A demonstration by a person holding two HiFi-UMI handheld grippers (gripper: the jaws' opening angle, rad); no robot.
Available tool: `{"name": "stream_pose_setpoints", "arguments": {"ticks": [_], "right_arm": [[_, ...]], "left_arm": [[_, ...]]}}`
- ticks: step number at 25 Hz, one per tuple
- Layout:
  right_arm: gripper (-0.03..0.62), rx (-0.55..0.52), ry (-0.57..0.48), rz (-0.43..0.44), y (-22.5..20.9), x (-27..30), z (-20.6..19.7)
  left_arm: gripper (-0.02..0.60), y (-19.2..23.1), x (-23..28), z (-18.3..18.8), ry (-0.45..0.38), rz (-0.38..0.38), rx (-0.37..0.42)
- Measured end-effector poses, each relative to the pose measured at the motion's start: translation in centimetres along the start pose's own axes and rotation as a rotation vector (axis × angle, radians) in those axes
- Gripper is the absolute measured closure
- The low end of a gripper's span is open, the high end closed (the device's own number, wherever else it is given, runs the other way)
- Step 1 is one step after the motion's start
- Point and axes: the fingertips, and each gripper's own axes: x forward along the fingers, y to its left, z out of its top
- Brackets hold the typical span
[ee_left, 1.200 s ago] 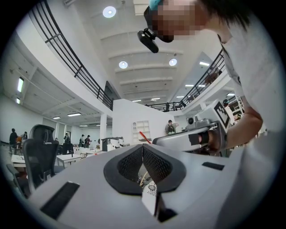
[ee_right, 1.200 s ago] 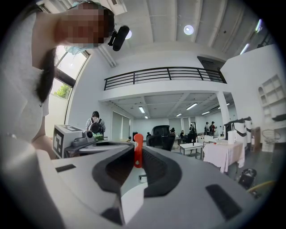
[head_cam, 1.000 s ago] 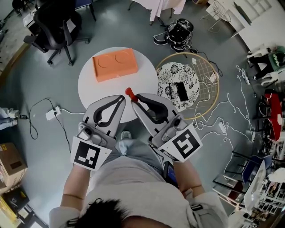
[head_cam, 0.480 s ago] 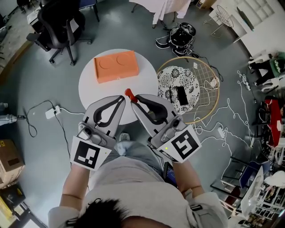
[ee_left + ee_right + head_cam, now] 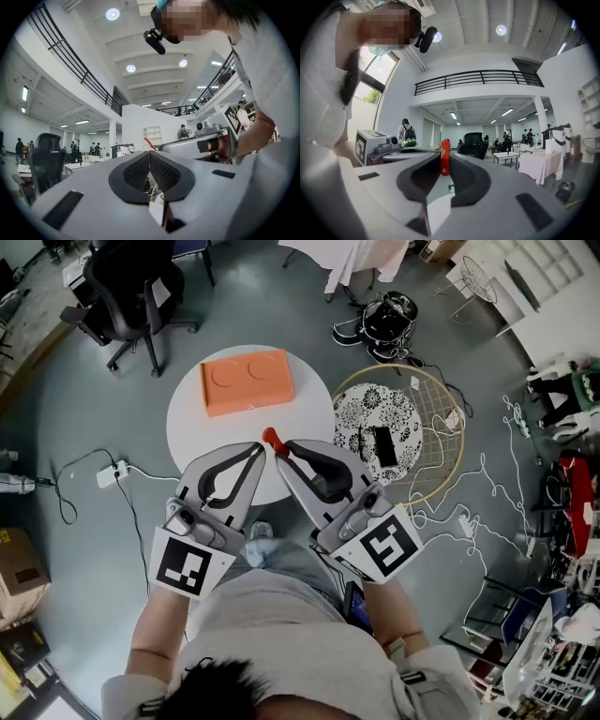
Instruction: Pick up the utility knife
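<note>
Two claws: L claw (image 5: 255, 446) clenched, empty; R claw (image 5: 283, 448) clamped on one red utility knife (image 5: 273, 438), held above one round white worktop (image 5: 187, 418) w/ one orange box (image 5: 246, 381). Grey floor (image 5: 94, 381), one black office chair (image 5: 122, 296). Right gripper view shows knife upright btwn jaws; head view only its tip.

Box (image 5: 246, 381) on table (image 5: 190, 432), basket (image 5: 435, 396) right

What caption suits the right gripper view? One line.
Right gripper shut on the red utility knife, black chair beyond.
</note>
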Motion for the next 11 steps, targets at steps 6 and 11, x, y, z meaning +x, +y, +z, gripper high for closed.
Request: {"name": "stream_pose_setpoints", "arguments": {"ticks": [6, 11], "right_arm": [[0.533, 0.000, -0.004, 0.017, -0.44, 0.31, 0.01], [0.533, 0.000, -0.007, 0.026, -0.54, 0.54, -0.11]], "left_arm": [[0.571, 0.35, 0.40, -0.08, 0.006, 0.016, 0.000], [0.571, 0.61, 0.53, -0.30, 0.009, 0.023, -0.002]]}}
